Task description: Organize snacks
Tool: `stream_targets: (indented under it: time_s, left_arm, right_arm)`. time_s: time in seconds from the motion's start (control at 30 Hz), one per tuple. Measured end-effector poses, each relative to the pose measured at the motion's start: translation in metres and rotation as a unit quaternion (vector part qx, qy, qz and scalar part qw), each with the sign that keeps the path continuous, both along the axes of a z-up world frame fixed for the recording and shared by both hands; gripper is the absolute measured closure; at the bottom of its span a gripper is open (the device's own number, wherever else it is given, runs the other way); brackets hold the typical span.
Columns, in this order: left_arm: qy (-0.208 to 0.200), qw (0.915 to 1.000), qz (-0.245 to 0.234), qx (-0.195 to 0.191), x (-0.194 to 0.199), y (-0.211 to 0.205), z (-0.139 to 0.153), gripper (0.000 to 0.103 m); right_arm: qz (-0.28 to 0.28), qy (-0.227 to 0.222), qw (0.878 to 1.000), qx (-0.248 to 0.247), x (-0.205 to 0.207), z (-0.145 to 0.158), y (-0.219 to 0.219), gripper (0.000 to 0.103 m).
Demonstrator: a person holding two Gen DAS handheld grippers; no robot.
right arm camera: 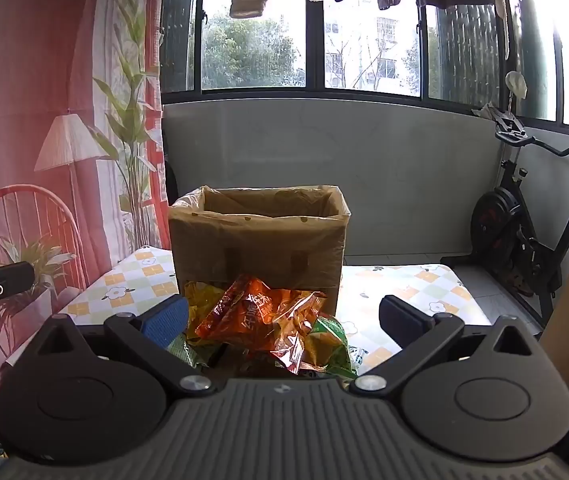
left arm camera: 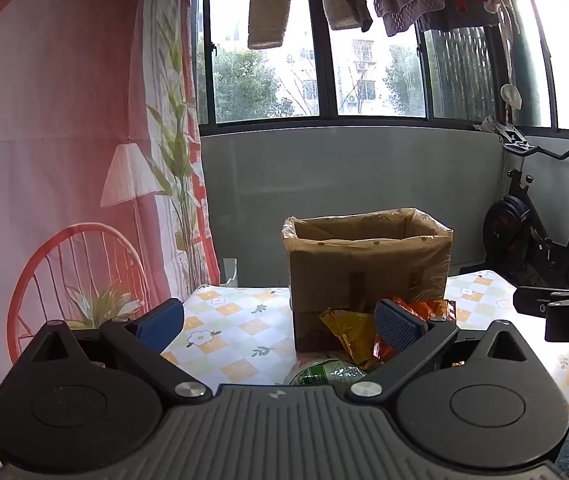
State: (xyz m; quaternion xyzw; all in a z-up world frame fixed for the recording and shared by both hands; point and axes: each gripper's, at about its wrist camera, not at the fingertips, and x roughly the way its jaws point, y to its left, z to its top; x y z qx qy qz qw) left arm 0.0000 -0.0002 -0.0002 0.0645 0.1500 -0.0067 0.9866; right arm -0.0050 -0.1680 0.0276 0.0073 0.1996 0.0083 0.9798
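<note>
Your left gripper (left arm camera: 280, 326) is held level above the near edge of the table (left arm camera: 240, 320), pointing at the window, its jaws spread wide with nothing between them. Your right gripper (right arm camera: 284, 320) sits in the same pose just beside it, jaws also wide apart and empty.

The cardboard box (right arm camera: 258, 248), lined with a clear plastic bag, stands upright toward the far edge of the table. The snacks lie in a heap against its near face: an orange snack packet (right arm camera: 260, 312) on top, a yellow packet (right arm camera: 200, 300) to its left, and green packets (right arm camera: 328, 340) underneath.

The right wrist view shows the whole heap centred between the jaws. The left wrist view has the box right of centre and catches only part of the heap, plus a green wrapped item (left arm camera: 326, 372) close under the gripper body. An exercise bike (right arm camera: 524, 232) stands on the floor beyond the table's right edge.
</note>
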Motion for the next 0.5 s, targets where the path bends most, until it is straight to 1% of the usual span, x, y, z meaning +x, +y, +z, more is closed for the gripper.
stream_targets:
  time_s: [0.3, 0.5]
  left_arm:
    - [-0.004, 0.9999, 0.008, -0.006, -0.0027, -0.0029, 0.0012, 0.001]
    - [-0.007, 0.9999, 0.002, -0.008, -0.0037, -0.0006, 0.0022, 0.001]
  right_arm:
    - [0.000, -0.001, 1.000, 0.002, -0.0005, -0.0007, -0.0010, 0.000]
    - [0.000, -0.002, 1.000, 0.002, -0.0014, -0.0004, -0.0015, 0.000]
